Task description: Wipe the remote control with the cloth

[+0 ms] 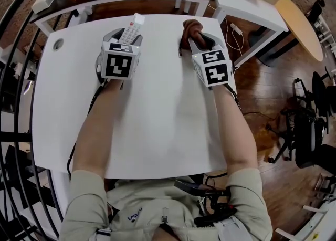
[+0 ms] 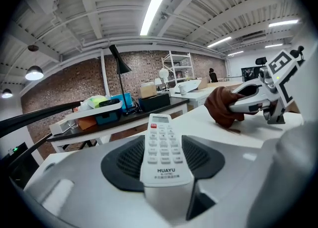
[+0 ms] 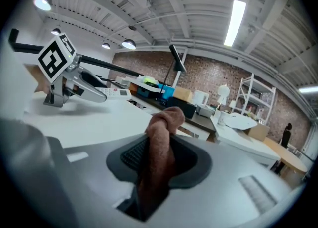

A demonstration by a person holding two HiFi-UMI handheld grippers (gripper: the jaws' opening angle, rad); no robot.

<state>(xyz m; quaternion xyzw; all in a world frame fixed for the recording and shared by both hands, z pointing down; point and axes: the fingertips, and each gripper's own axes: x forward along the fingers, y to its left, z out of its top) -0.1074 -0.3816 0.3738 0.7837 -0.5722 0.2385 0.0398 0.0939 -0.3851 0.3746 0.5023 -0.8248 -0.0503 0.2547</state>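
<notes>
Two hand-held grippers over the far half of the white counter [image 1: 157,119], set for wiping. The left gripper [image 1: 126,39] has its fingers closed on the lower end of the remote control [image 1: 133,27], which projects beyond them toward the far edge with its button face up. The right gripper [image 1: 202,40] has its fingers clamped narrowly on the brown cloth [image 1: 190,29], a bunched fold of which stands out past the tips. Remote control and cloth lie side by side, left and right, apart and not touching. Whether the remote control rests on the counter or is held just above it cannot be told.

The step in hand appears to be bringing cloth to remote. To do it well, the left gripper should likely hold the remote steady and level. The right should lead with the protruding fold, so that fabric rather than a finger meets the keys, and should stroke along the length of the body. The end under the left fingers would stay unwiped unless regripped.

No container stands on the white counter. On the dark counter [image 2: 149,110] beyond, a white tray [image 2: 82,116] holds a blue box [image 2: 107,115] and orange and yellow-green items too small to identify.
</notes>
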